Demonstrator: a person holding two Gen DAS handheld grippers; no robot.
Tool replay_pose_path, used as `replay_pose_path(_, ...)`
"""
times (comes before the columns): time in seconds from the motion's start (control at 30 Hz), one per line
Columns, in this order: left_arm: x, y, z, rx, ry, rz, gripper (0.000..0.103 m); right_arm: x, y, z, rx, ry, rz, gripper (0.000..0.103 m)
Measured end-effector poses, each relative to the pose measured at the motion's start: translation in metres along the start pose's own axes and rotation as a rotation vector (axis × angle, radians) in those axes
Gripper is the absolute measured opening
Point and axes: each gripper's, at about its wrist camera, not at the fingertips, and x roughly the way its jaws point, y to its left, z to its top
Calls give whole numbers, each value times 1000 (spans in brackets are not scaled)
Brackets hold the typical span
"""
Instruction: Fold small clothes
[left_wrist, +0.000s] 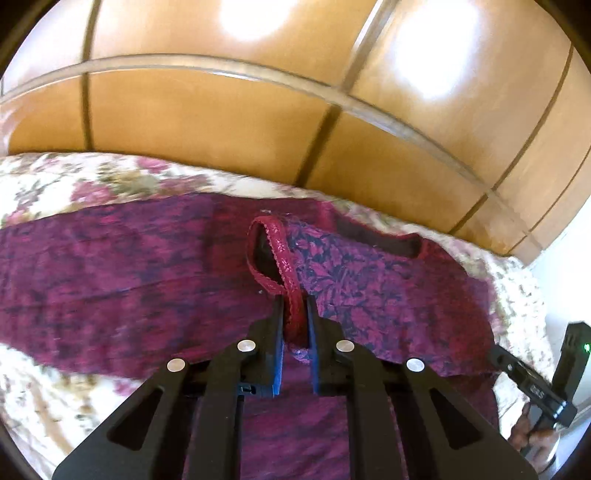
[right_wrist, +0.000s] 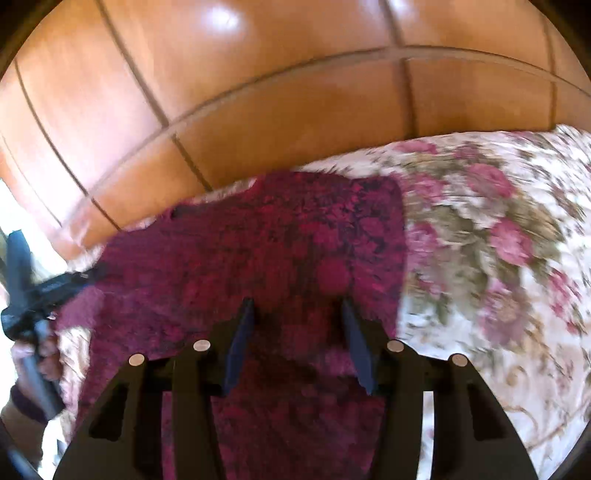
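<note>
Left gripper (left_wrist: 295, 301) clamped on a red lace-edged strap (left_wrist: 282, 254), pads pinching the band close to the tips. Strap looping up and away ahead of the jaws, then curling back down to the left of them. Belongs to a small garment of dark leaf-print fabric (left_wrist: 351, 273), spread just ahead and to the right of the left fingers, with a dark waistband slot at its far edge. Beneath and all around, a maroon mottled cloth (left_wrist: 110, 273) laid flat over a floral bedspread (left_wrist: 55, 184). Beyond the cloth, a glossy wooden headboard (left_wrist: 221, 110) with dark grooves. At the far right of the left wrist view, the right gripper (left_wrist: 532, 384) and the hand on its handle.

Right gripper (right_wrist: 297, 302) parted, nothing between the fingers, tips poised over the same maroon cloth (right_wrist: 258, 258); no earlier view to compare. View blurred. Floral bedspread (right_wrist: 498, 240) to the right of the fingers, headboard (right_wrist: 258, 92) ahead. Far left, the left gripper (right_wrist: 22, 288) with a hand (right_wrist: 44, 362) around its handle.
</note>
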Motion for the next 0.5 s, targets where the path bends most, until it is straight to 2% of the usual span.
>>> replay_pose_path(0.07,11,4,-5,7,38,22,10,22,7,-4,-13,41,-39,49)
replay_pose_path(0.17,25,10,-17,12,77,47,14,29,9,-8,-17,26,-70,49)
replay_pose_path(0.23,19,11,-22,7,66,31,22,23,10,-9,-5,22,-70,49)
replay_pose_path(0.27,11,14,-24,-9,55,16,31,20,11,-9,-9,20,-73,49)
replay_pose_path(0.37,-13,35,-30,-80,23,-21,33,0,21,-15,-55,-10,-85,64)
replay_pose_path(0.5,-42,76,-40,-177,-21,14,34,-20,49,-34,-138,-34,-86,72)
